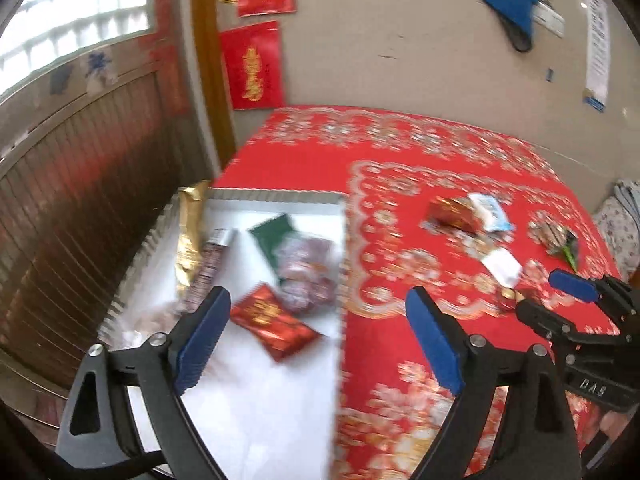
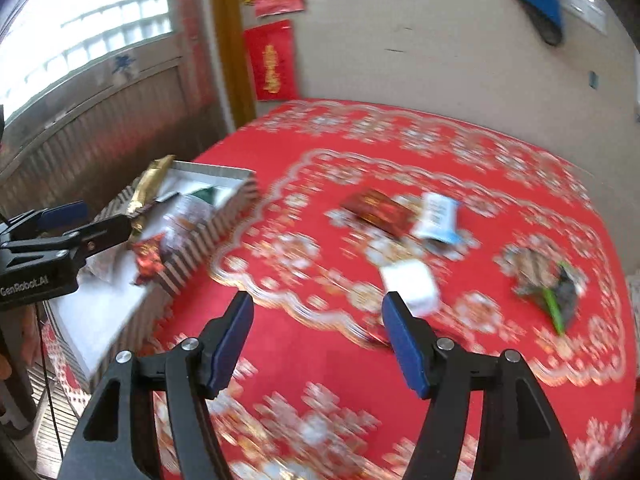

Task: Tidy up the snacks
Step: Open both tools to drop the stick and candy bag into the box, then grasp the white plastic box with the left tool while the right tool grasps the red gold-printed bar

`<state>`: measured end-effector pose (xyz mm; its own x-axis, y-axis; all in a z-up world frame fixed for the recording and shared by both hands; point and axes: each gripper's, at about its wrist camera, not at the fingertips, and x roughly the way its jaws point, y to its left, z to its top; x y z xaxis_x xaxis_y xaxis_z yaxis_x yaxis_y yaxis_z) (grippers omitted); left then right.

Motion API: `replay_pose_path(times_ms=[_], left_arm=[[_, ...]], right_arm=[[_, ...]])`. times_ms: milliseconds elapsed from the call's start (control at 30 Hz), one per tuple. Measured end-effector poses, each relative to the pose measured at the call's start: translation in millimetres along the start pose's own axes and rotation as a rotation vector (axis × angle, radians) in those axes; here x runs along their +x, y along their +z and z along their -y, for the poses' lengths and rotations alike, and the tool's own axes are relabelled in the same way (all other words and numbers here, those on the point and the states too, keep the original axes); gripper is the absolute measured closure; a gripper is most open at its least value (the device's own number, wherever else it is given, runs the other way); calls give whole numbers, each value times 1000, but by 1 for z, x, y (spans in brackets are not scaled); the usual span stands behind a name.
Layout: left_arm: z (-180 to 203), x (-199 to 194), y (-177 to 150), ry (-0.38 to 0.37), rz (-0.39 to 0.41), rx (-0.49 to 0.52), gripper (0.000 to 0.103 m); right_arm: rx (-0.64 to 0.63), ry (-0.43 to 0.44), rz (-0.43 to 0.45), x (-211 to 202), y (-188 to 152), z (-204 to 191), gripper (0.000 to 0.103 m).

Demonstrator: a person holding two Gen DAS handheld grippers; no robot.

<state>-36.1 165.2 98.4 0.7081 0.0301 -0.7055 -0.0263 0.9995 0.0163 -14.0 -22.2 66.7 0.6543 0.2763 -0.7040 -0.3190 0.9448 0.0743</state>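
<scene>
A box (image 1: 272, 196) with a striped wall (image 2: 208, 236) and a white inside stands at the left of the red patterned tablecloth (image 1: 400, 168). In it lie a gold packet (image 1: 192, 232), a green packet (image 1: 276, 236), a clear bag of reddish pieces (image 1: 308, 276) and a red packet (image 1: 276, 324). My left gripper (image 1: 318, 296) hangs open and empty over the box's near right edge. On the cloth lie a red packet (image 2: 380, 210), a white-and-blue packet (image 2: 438, 218), a white packet (image 2: 410, 284) and a brown-and-green packet (image 2: 548, 284). My right gripper (image 2: 319, 300) is open and empty, just short of the white packet.
A beige wall with red posters (image 1: 252, 64) backs the table. Wooden panelling (image 1: 80, 184) under a window runs along the left, close to the box. Floral fabric (image 1: 620, 224) shows beyond the table's right edge. Both views are motion-blurred.
</scene>
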Motion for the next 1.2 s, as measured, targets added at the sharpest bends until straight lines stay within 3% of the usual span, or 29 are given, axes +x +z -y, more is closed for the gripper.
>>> replay_pose_path(times_ms=[467, 900, 1200], left_arm=[[99, 17, -17, -113, -74, 57, 14], [160, 90, 11, -172, -225, -9, 14], [196, 128, 25, -171, -272, -41, 14]], right_arm=[[127, -129, 3, -48, -45, 93, 31], [164, -117, -33, -40, -54, 126, 31], [184, -108, -33, -41, -52, 142, 31]])
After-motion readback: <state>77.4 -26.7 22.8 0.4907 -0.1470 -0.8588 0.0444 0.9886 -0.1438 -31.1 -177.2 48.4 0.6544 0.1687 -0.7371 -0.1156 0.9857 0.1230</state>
